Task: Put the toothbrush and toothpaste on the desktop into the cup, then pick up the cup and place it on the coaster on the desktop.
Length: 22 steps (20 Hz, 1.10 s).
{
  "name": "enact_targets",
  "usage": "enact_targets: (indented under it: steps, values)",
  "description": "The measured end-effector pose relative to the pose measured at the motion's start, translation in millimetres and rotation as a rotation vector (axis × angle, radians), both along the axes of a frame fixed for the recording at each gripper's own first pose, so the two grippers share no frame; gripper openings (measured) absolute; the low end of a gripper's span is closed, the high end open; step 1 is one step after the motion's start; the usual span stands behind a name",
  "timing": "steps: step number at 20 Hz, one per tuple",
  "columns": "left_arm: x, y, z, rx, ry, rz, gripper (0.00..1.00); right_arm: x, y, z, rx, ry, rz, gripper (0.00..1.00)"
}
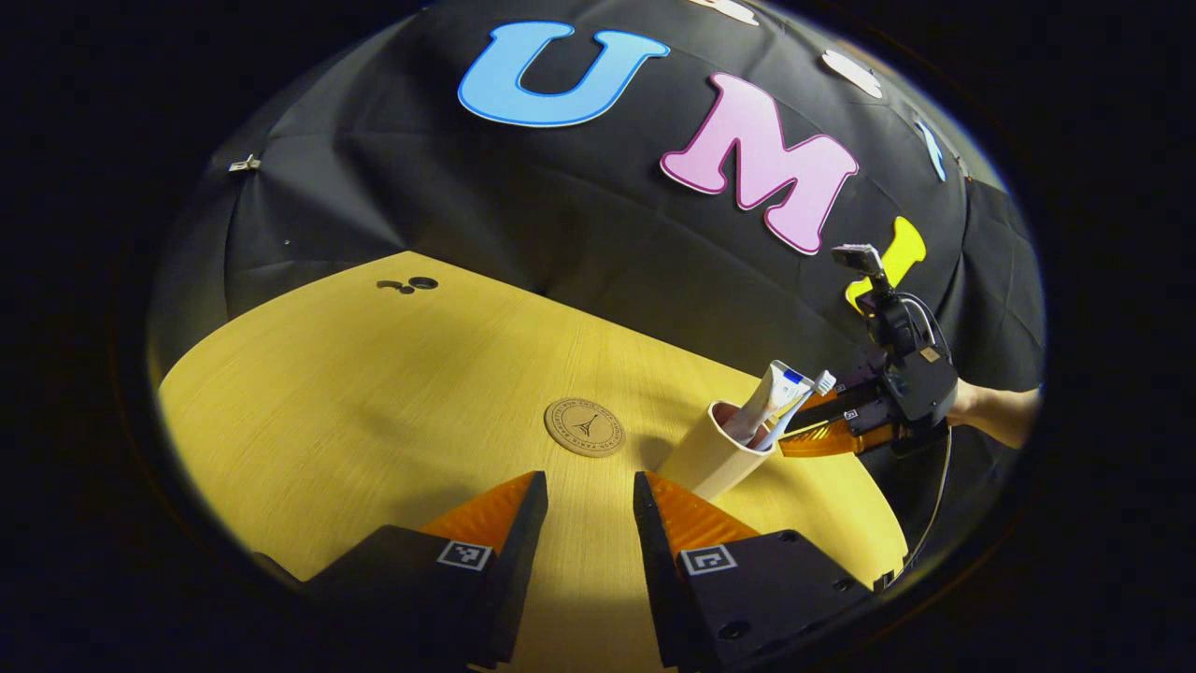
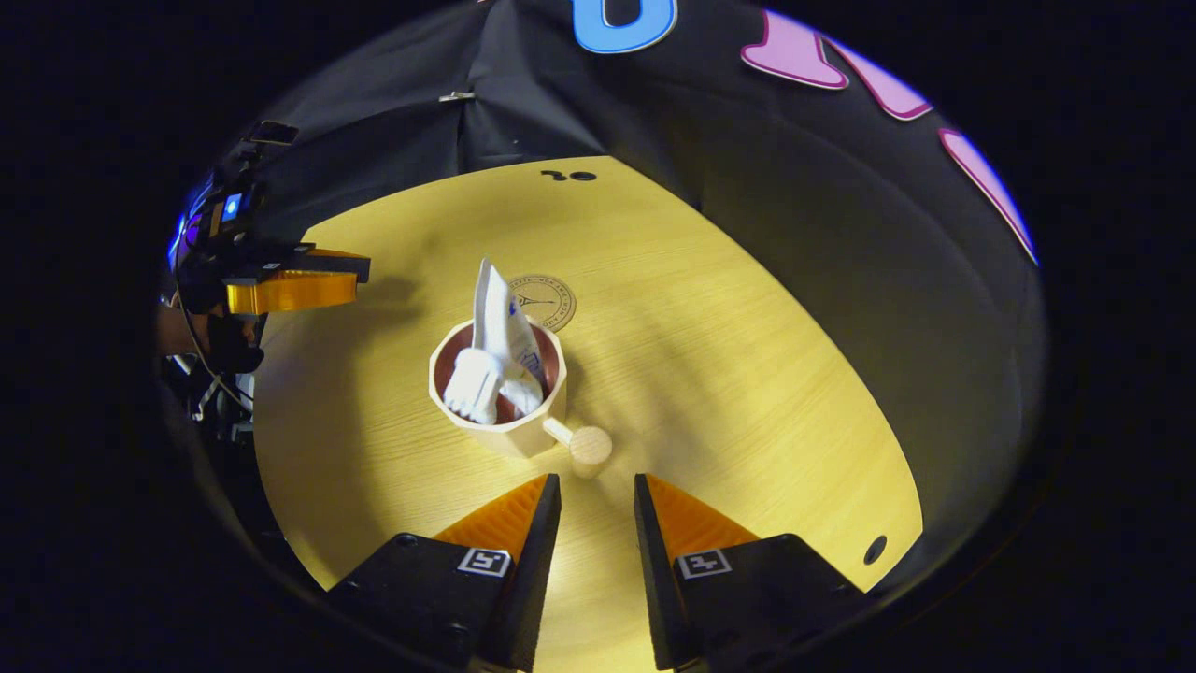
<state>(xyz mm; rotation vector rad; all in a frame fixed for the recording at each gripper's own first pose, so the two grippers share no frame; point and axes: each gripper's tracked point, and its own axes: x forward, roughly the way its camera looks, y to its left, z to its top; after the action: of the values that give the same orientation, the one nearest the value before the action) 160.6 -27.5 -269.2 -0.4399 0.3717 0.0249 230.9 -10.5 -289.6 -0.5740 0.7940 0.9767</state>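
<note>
In the left gripper view, the left gripper (image 1: 590, 495) hung over the bench (image 1: 374, 393) with its jaws spread and empty, just short of the coaster (image 1: 585, 426). The cup (image 1: 715, 458), holding the toothpaste (image 1: 768, 397) and toothbrush (image 1: 808, 393), stood beside the coaster, away from the booth wall.

In the right gripper view, the right gripper (image 2: 598, 495) faced the cup (image 2: 505, 425), jaws spread, nothing pinched; the knob handle (image 2: 589, 444) pointed at it. Both items were in, so the lift seemed next: best to close squarely on the handle, keep the cup upright, and set it centred on the coaster (image 2: 547, 299) behind it.
</note>
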Motion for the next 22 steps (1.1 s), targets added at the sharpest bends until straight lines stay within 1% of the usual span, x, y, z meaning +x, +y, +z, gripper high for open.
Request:
enact_targets:
  steps: [4,5,6,7,9,10,11,12,13,15,16,17,19,22]
  values:
    - [-1.2,-2.4,-7.6,-0.006,0.015,0.025,0.59,8.0,8.2,-13.6,-0.065,0.006,0.098,0.52]
    - [-2.4,-2.3,-8.6,-0.010,0.015,0.033,0.59,4.3,11.3,-18.7,-0.082,0.026,0.127,0.49]
    - [-3.0,-1.4,-9.3,-0.012,0.017,0.041,0.59,1.6,14.3,-25.2,-0.107,0.033,0.154,0.52]
    - [-4.1,-0.4,-11.7,-0.013,0.019,0.049,0.59,-0.3,14.6,-32.1,-0.139,0.036,0.185,0.49]
    - [-7.8,2.9,-14.8,-0.010,0.022,0.063,0.59,-2.8,17.9,-43.4,-0.197,0.036,0.251,0.49]
    - [-9.9,4.3,-14.8,-0.009,0.024,0.071,0.59,-0.3,19.7,-46.4,-0.224,0.027,0.281,0.47]
    - [-12.1,6.3,-15.9,-0.011,0.024,0.076,0.59,0.9,21.3,-50.7,-0.244,0.030,0.301,0.47]
    - [-13.8,8.0,-17.0,-0.012,0.026,0.082,0.59,3.1,24.4,-53.4,-0.259,0.033,0.314,0.47]
    - [-15.9,9.4,-19.1,-0.014,0.029,0.087,0.59,6.0,27.4,-53.2,-0.262,0.034,0.317,0.49]
    - [-18.8,12.3,-22.1,-0.021,0.035,0.101,0.59,7.2,32.6,-51.6,-0.261,0.051,0.300,0.49]
    - [-20.2,13.8,-22.7,-0.027,0.036,0.106,0.59,8.9,34.0,-51.6,-0.265,0.044,0.296,0.46]
    - [-20.3,13.2,-23.3,-0.032,0.038,0.108,0.59,7.2,34.4,-51.6,-0.272,0.053,0.293,0.39]
    - [-19.1,14.1,-23.3,-0.037,0.039,0.106,0.59,-1.2,31.1,-54.4,-0.286,0.079,0.298,0.41]
    - [-19.1,14.7,-20.8,-0.036,0.037,0.093,0.59,-17.9,20.5,-55.2,-0.318,0.119,0.299,0.37]
